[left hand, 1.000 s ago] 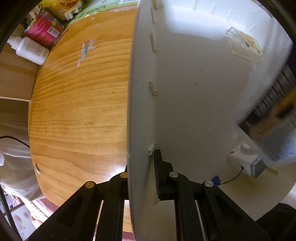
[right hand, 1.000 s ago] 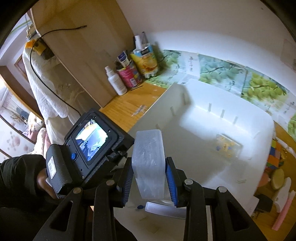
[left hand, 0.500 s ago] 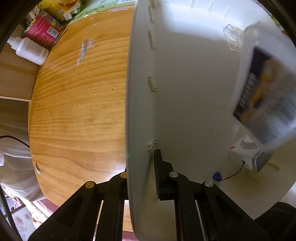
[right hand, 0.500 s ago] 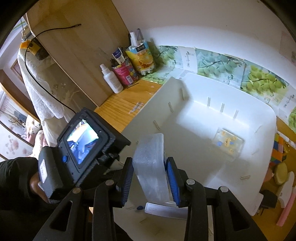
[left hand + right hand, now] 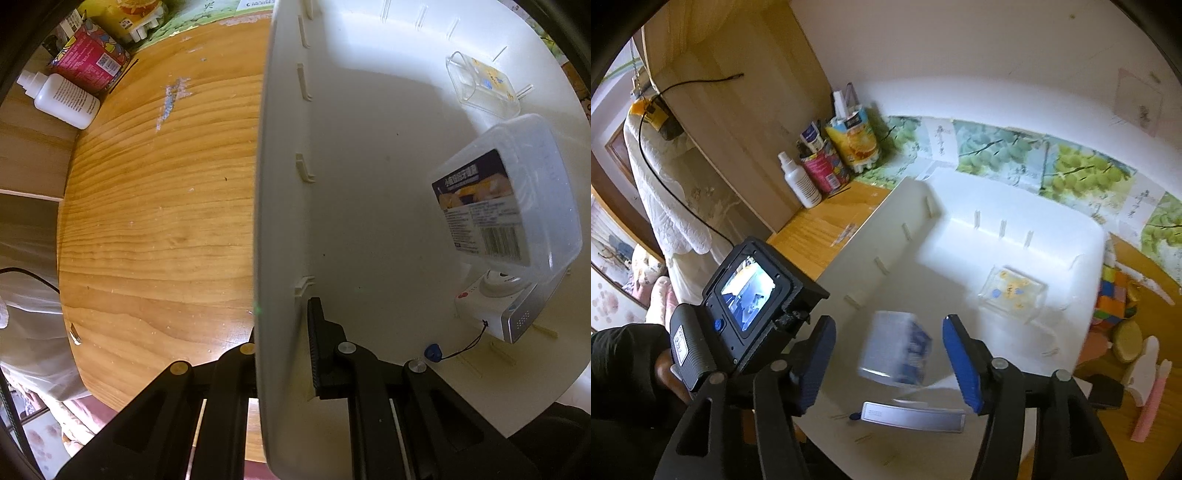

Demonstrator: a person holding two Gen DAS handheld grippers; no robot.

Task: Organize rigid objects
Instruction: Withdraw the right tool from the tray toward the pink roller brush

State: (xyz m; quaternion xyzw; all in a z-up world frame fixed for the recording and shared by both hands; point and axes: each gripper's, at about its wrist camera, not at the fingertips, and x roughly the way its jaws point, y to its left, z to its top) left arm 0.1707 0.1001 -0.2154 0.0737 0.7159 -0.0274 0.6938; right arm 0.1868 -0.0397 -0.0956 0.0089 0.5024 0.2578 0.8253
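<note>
A large white bin (image 5: 960, 221) stands on the wooden table (image 5: 155, 206). My left gripper (image 5: 284, 332) is shut on the bin's left wall (image 5: 280, 184). My right gripper (image 5: 888, 354) is open above the bin. A clear plastic box with a dark label (image 5: 895, 350) is below its jaws, blurred, apart from them; it shows in the left wrist view (image 5: 506, 199) over a small white device (image 5: 495, 306). A clear case with yellow print (image 5: 1014, 293) lies near the bin's far wall, also in the left wrist view (image 5: 484, 83).
A white bottle (image 5: 799, 181), a red can (image 5: 822, 170) and a yellow pouch (image 5: 855, 138) stand at the table's back left. A colourful cube (image 5: 1112, 295), a round yellow item (image 5: 1126, 338) and a pink comb (image 5: 1150, 406) lie right of the bin.
My right gripper has opened and let go of the clear labelled box, which has dropped into the bin. The left gripper has kept its hold on the bin wall.
</note>
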